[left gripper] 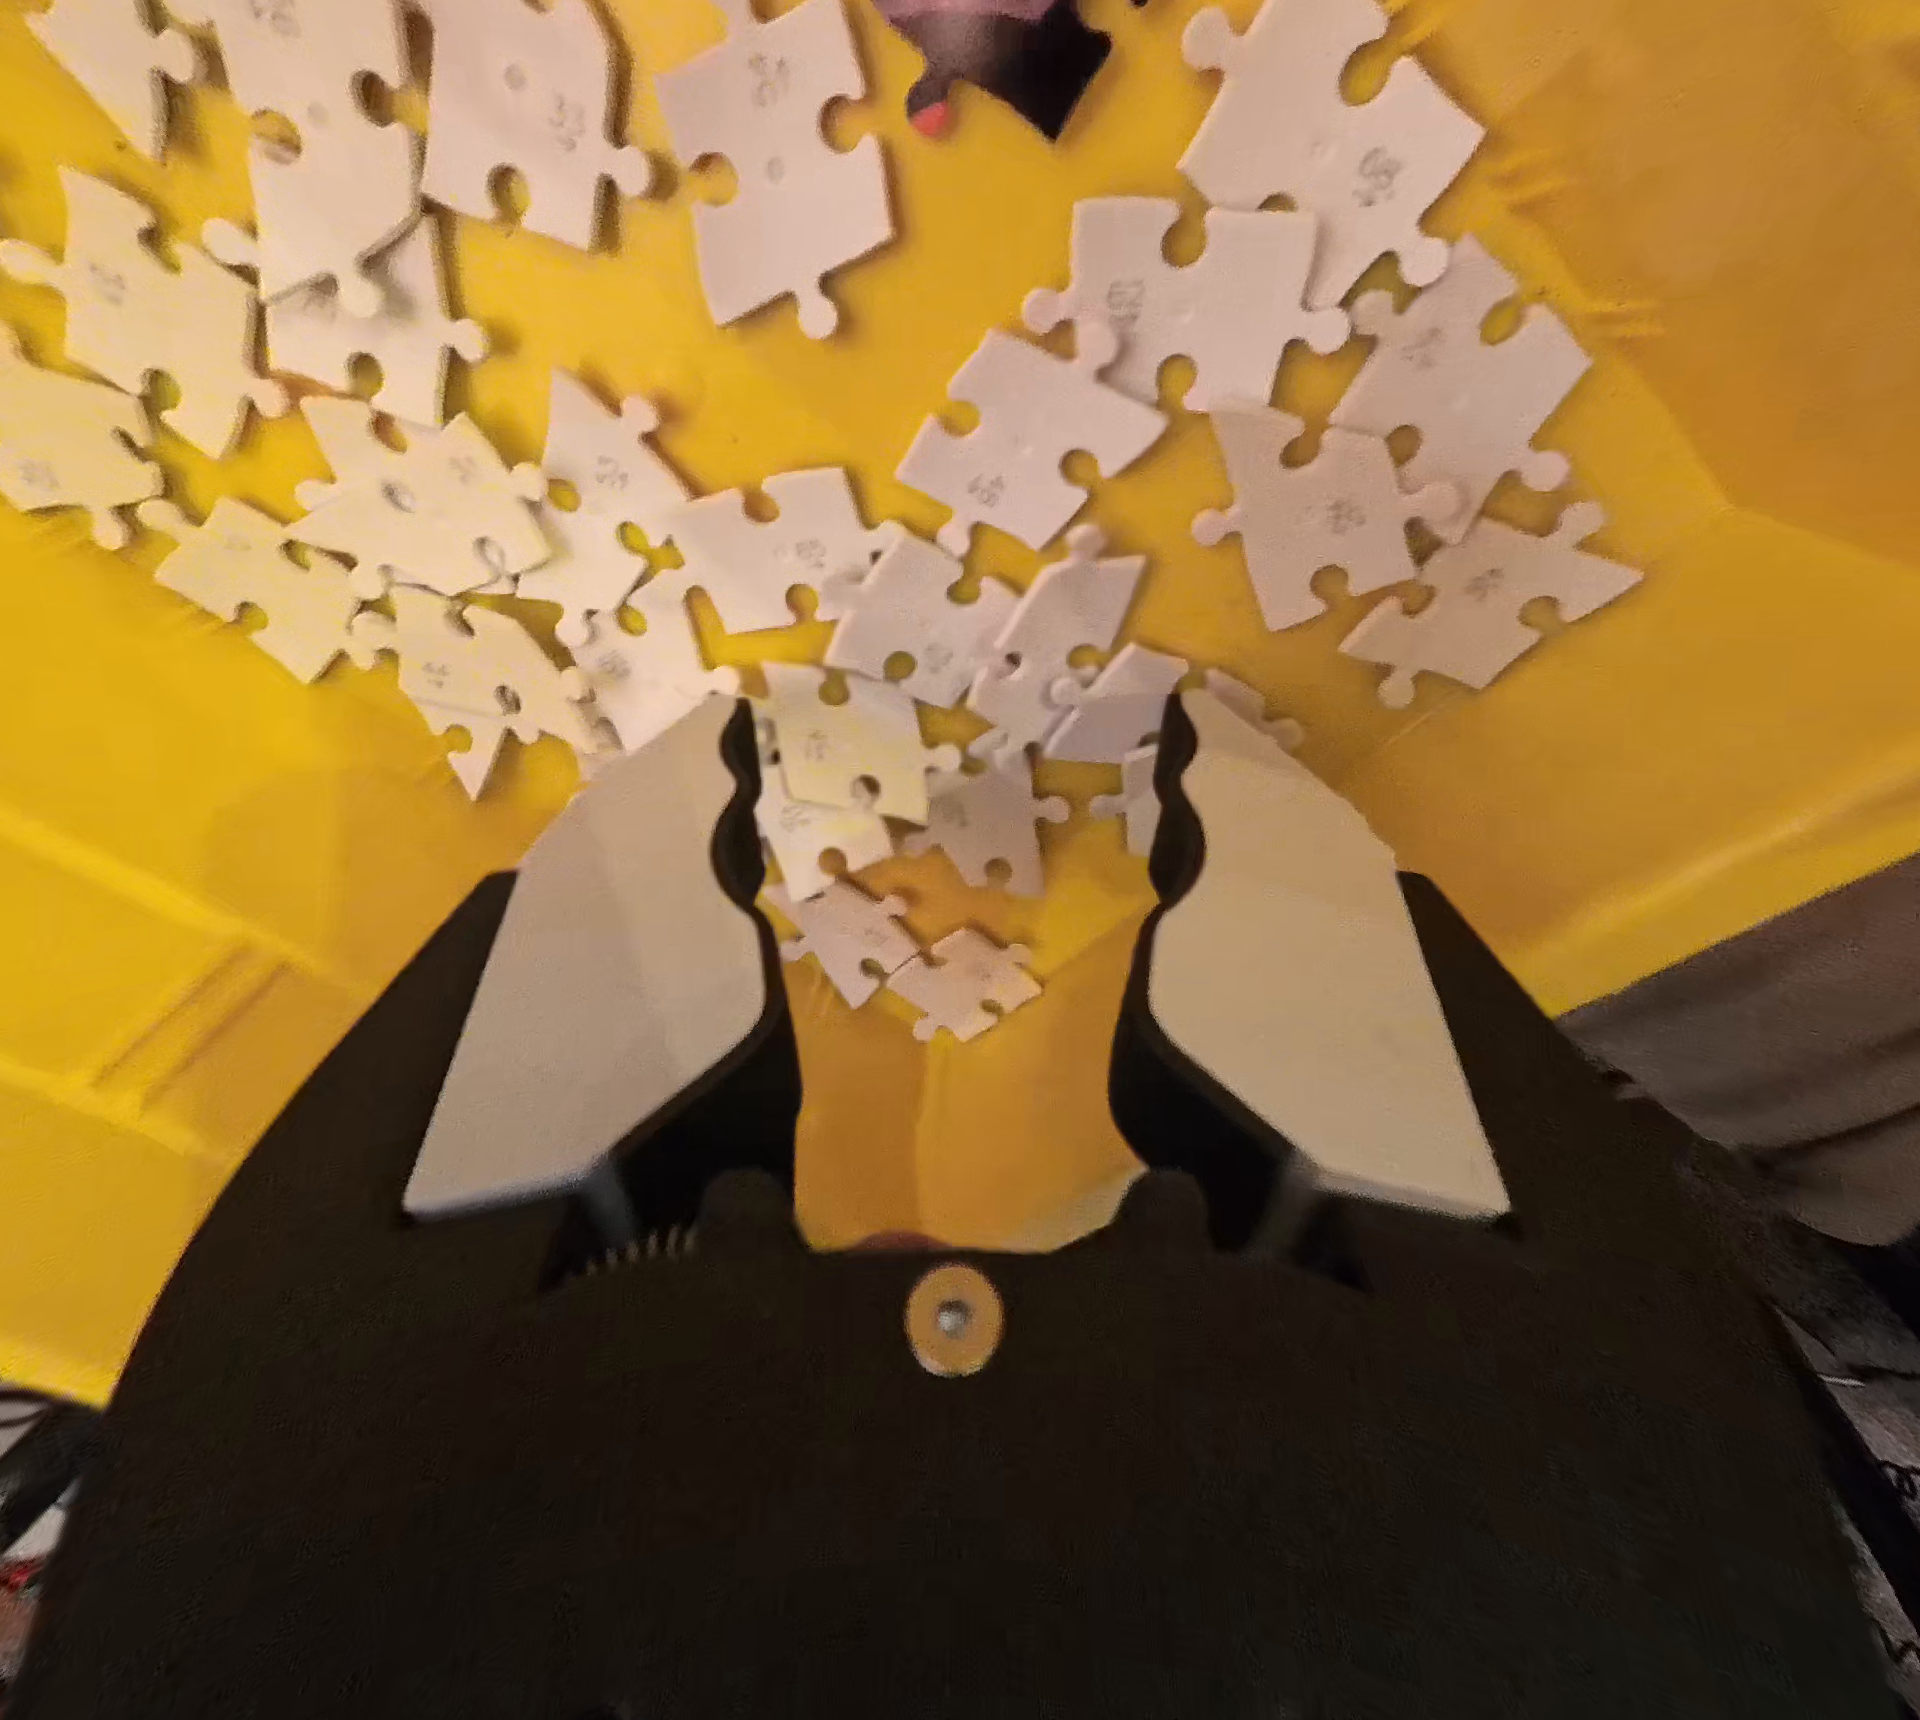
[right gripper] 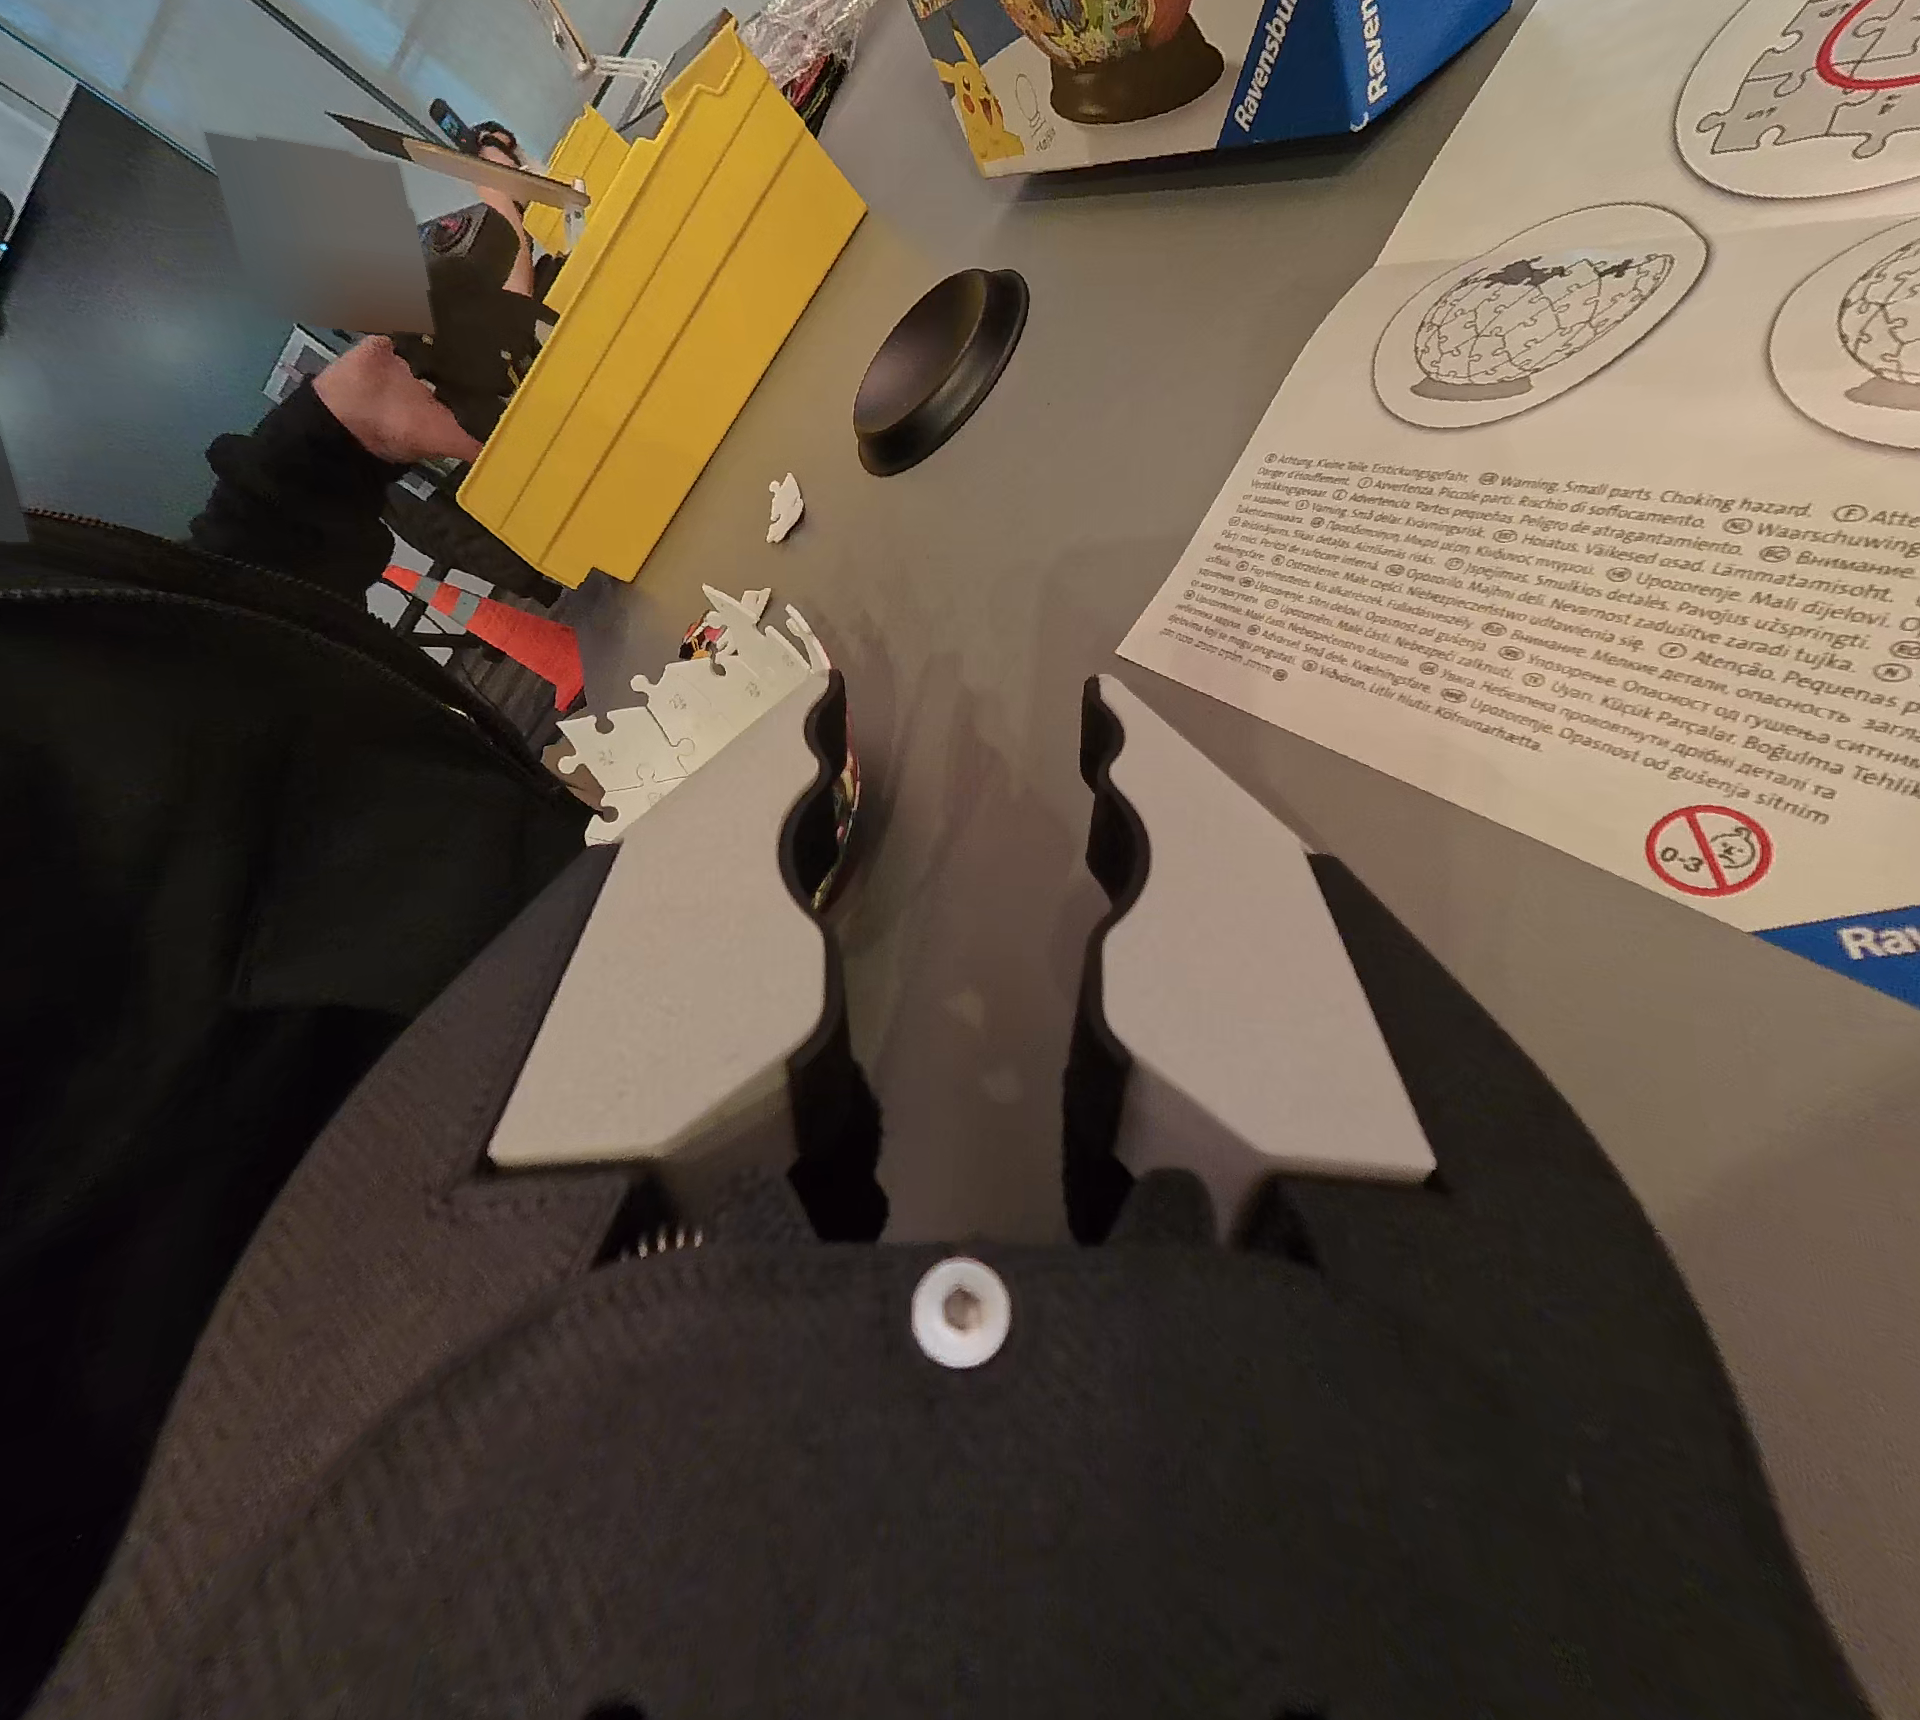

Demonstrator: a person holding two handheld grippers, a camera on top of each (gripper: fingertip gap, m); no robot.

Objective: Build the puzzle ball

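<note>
White assembled strip [right gripper: 681,730], long axis running diagonally

Matt white puzzle pieces [left gripper: 779,153] lie in a smooth yellow plastic bin [left gripper: 1714,60]; the round black stand [right gripper: 940,371] looks glossy on the smooth grey desk [right gripper: 1143,444], beside a printed paper sheet [right gripper: 1558,527].

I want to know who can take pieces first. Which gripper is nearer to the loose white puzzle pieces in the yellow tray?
Left. The left gripper hovers open directly over the loose pieces inside the yellow tray; the right gripper is outside it, over the grey table.
</note>
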